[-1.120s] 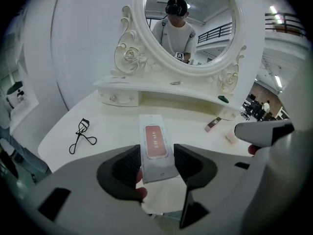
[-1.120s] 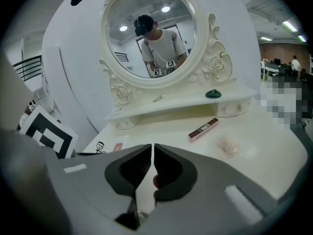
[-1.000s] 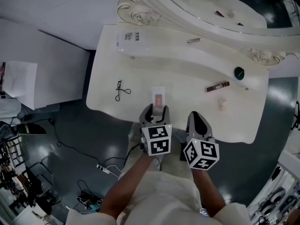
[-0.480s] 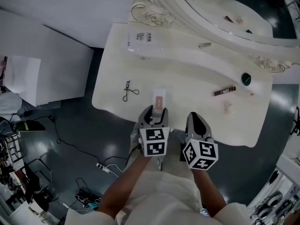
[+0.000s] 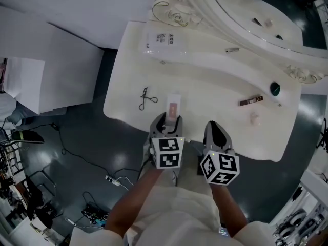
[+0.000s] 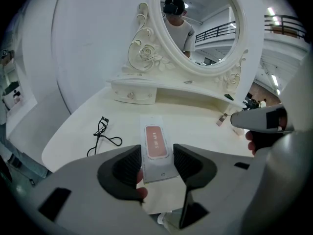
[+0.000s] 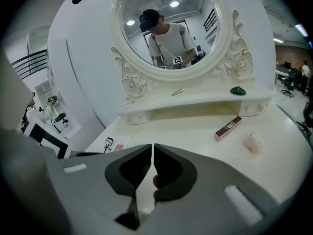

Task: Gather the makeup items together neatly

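Left gripper (image 6: 155,166) is pinching a flat white packet with a pink label (image 6: 155,142) by its near end, jaws spread pretty wide around it, at the front edge of the white dressing table (image 5: 220,111). Right gripper (image 7: 152,155) is hovering alongside, empty, jaws pressed together.

The white dressing table (image 5: 215,81) carries an eyelash curler (image 5: 146,98) just ahead and left of the left gripper (image 5: 168,121). A dark lipstick tube (image 5: 251,101) and a pale pink puff (image 5: 254,118) lie ahead-right of the right gripper (image 5: 215,128).
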